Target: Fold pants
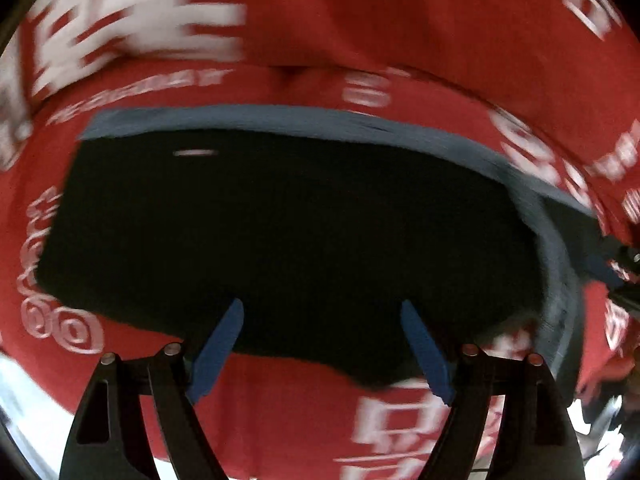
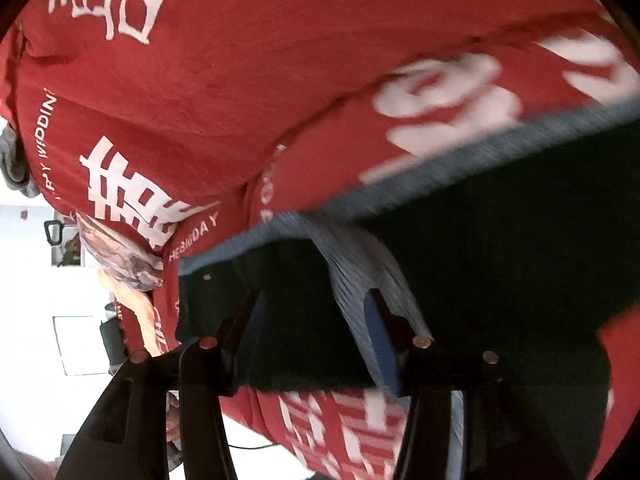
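- Blue pads on the left gripper stand wide apart at the bottom of the left wrist view, nothing between them, fingertips hovering over the near edge of the pants.
- Black arms of the right gripper fill the bottom of the right wrist view; its jaws are partly apart. One blue pad sits against a grey-blue fold of the pants, but whether the jaws are pinching it I cannot tell.
- Dark, nearly black, the pants lie as a broad folded block across the middle of the left wrist view, a grey-blue band along their far and right edges.
- Red bedcover with white printed characters and lettering lies under the pants and runs to the top of both frames, rumpled into soft ridges.
- Blur smears the print in both views.
- Bright, washed-out room shows at the left edge of the right wrist view.
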